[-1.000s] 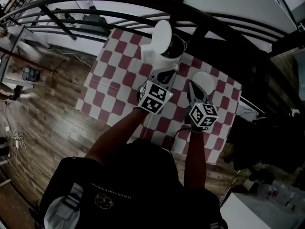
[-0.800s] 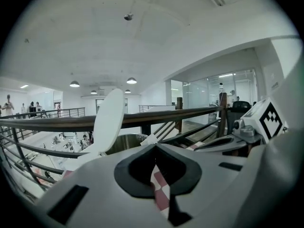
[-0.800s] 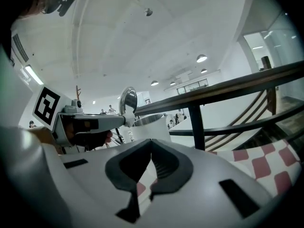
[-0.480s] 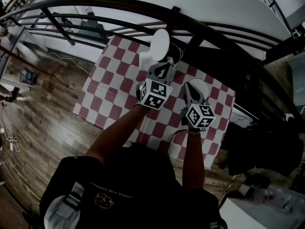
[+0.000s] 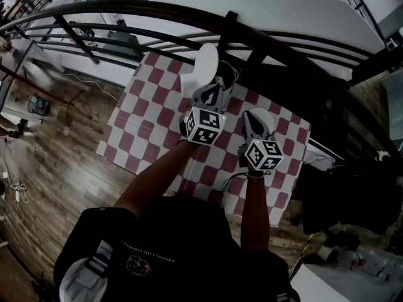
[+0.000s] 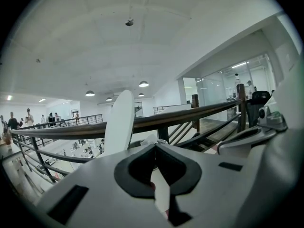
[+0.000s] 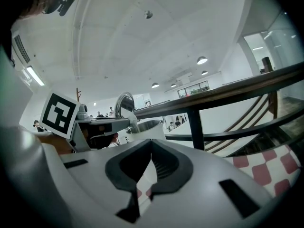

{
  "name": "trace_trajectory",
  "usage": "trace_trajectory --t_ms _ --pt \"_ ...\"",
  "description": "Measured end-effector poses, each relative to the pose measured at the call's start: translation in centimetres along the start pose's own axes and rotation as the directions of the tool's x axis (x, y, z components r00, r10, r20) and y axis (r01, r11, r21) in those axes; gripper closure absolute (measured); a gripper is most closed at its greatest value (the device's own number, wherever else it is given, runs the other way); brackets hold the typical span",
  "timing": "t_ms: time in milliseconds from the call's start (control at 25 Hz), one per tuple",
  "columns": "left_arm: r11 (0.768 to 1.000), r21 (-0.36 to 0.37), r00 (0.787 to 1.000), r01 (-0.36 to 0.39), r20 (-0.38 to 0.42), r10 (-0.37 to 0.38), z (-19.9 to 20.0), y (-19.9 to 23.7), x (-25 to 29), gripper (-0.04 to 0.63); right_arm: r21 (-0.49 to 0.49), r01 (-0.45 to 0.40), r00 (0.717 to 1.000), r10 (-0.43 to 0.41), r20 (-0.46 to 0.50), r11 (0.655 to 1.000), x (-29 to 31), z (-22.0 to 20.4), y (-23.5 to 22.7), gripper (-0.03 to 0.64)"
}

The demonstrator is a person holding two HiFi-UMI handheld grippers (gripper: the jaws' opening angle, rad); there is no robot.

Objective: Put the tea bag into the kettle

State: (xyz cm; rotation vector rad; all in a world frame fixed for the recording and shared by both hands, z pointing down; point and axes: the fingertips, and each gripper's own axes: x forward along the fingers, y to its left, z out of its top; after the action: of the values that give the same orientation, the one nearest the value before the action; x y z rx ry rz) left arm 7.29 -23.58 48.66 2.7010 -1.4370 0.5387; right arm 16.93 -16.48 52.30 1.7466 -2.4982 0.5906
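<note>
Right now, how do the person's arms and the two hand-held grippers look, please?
The left hand-held gripper and right hand-held gripper have white bodies with black pads inside the jaws. Each carries a cube of black-and-white square markers. The person wears a dark short-sleeved top with a small emblem.

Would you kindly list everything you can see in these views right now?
tablecloth: one, red-and-white check, centre of head view
railing: one, dark, beyond the tablecloth
kettle: one, white, lid up, far cloth edge by the railing
floor: wood planks, left of the tablecloth
tea bag: none made out
left hand-held gripper: one, white, shut, by the kettle
right hand-held gripper: one, white, shut, over the cloth
person: one, dark top, bottom of head view
</note>
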Motion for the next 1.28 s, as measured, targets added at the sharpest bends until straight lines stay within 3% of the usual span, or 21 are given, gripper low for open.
trace_trajectory --t_ms 160,280,320,400,520,640,760,920,1120,1280 --pt "1.0 0.002 1.0 -0.012 -0.016 0.012 -0.5 0.0 0.4 0.589 0.01 0.0 1.0 0.0 -0.001 1.0 -0.1 -0.5 -0.2 0.604" --pt "1.0 0.025 0.997 -0.008 -0.072 0.01 -1.5 -0.3 1.1 0.588 0.018 0.001 1.0 -0.001 0.001 1.0 -0.1 -0.6 -0.3 0.604" --pt "1.0 0.029 0.996 0.004 -0.086 -0.002 -1.8 -0.5 1.2 0.576 0.02 0.001 1.0 -0.001 0.002 1.0 -0.2 -0.6 -0.3 0.604" --pt "0.999 0.02 0.996 0.033 -0.09 -0.031 -2.1 -1.0 1.0 0.469 0.021 0.0 1.0 0.0 0.004 1.0 -0.2 -0.5 -0.3 0.604" --pt "0.998 0.008 0.995 0.062 -0.08 -0.062 -2.1 -1.3 0.4 0.459 0.011 -0.006 1.0 0.006 0.011 1.0 0.0 0.0 -0.1 0.604" --pt "0.998 0.009 0.996 0.058 -0.068 -0.057 -2.0 -0.9 -0.9 0.464 -0.007 -0.026 1.0 0.026 0.018 1.0 0.4 0.8 0.9 0.604" --pt "1.0 -0.007 0.999 0.014 -0.05 -0.015 -2.0 0.4 -2.5 0.591 -0.036 -0.067 0.997 0.068 0.027 0.997 1.4 1.9 2.7 0.604" --pt "0.997 -0.053 0.998 -0.047 -0.041 0.045 -2.3 3.2 -4.5 0.591 -0.102 -0.148 0.988 0.152 0.032 0.984 3.1 3.6 6.5 0.604" --pt "0.987 -0.106 0.992 -0.12 -0.036 0.117 -2.4 6.8 -6.6 0.591 -0.213 -0.267 0.96 0.278 0.021 0.94 5.0 6.1 11.9 0.604" --pt "0.976 -0.148 0.987 -0.162 -0.029 0.159 -2.7 9.0 -8.0 0.591 -0.274 -0.306 0.947 0.322 0.014 0.912 6.2 7.6 14.0 0.604"
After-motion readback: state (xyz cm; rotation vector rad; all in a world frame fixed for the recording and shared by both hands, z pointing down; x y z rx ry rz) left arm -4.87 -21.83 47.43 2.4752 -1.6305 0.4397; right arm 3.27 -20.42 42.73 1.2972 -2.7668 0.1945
